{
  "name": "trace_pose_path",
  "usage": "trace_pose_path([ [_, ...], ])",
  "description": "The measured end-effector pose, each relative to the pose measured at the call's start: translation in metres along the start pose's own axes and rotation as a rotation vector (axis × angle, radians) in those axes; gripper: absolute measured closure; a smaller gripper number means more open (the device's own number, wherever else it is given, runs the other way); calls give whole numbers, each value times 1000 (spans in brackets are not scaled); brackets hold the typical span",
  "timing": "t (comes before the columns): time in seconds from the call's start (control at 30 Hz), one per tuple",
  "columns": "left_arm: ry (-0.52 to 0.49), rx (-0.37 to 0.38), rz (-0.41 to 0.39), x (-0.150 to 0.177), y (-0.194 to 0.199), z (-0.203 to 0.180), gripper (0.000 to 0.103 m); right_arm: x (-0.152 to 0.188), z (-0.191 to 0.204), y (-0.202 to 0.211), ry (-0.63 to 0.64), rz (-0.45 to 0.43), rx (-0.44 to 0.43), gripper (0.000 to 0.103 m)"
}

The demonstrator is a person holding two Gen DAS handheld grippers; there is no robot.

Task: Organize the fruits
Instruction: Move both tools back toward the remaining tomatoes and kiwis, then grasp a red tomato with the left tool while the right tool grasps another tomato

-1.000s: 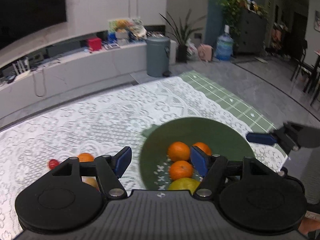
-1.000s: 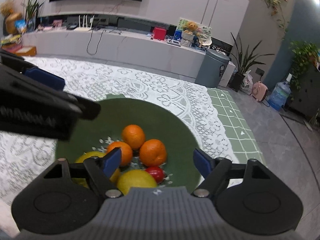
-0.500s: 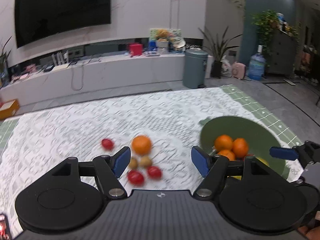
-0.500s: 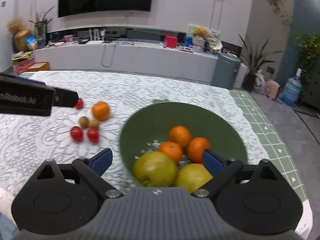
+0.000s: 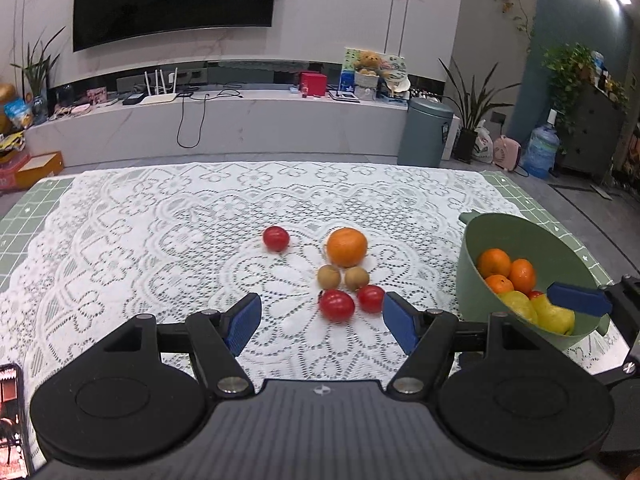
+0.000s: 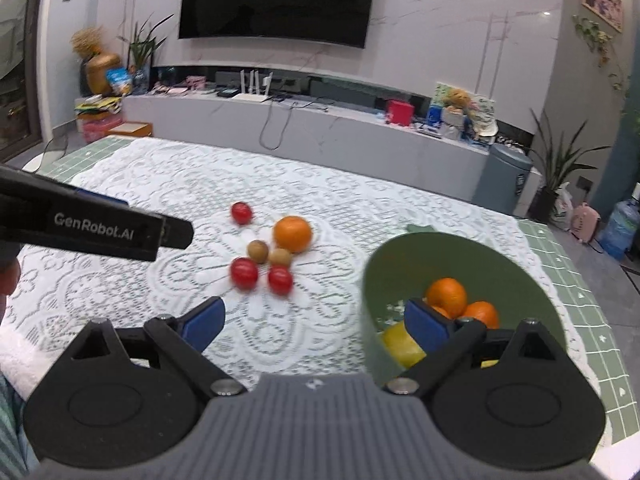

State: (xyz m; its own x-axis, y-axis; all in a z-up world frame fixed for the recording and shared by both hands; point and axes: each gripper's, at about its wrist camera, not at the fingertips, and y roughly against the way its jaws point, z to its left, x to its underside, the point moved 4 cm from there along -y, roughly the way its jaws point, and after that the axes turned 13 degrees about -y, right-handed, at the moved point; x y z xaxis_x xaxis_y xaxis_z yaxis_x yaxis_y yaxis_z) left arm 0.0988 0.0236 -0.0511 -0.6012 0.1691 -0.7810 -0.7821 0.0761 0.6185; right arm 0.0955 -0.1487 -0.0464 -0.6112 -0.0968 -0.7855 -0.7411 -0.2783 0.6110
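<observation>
A bowl [image 5: 516,232] sits at the right of the surface [image 5: 160,232], with fruit inside. Left of the bowl lies a loose cluster: a mandarin [image 5: 346,246], two longans [image 5: 343,277] before it, two tomatoes [image 5: 348,303] nearest, one tomato [image 5: 276,238] farther left.

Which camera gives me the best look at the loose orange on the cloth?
The left wrist view: the orange sits sharp and whole near frame centre. The right wrist view shows it whole too, but softer with motion blur.
</observation>
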Motion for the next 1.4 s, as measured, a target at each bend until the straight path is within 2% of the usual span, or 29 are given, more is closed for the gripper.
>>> trace_pose_path([
  [0.13,18,-5,-4,4,1,8,22,0,10,-5,22,7,-15,10],
  [0.27,45,7,-11,7,1,17,22,0,18,-10,50,21,-10,15],
  [0.57,86,48,18,15,-12,23,26,4,29,-25,134,39,-5,37],
  [0.63,92,64,26,15,-15,23,31,4,31,-31,158,42,-3,40],
  [0.7,104,78,38,16,-19,22,34,5,31,-39,180,47,2,49],
  [0.77,108,86,43,16,-24,21,37,6,30,-48,190,58,7,55],
  [0.9,95,105,62,15,-34,17,49,5,27,-64,199,72,5,60],
  [1.03,92,130,96,14,-51,12,56,4,28,-80,210,85,-1,64],
  [1.4,150,186,166,7,-92,12,60,-1,28,-119,219,98,-4,70],
])
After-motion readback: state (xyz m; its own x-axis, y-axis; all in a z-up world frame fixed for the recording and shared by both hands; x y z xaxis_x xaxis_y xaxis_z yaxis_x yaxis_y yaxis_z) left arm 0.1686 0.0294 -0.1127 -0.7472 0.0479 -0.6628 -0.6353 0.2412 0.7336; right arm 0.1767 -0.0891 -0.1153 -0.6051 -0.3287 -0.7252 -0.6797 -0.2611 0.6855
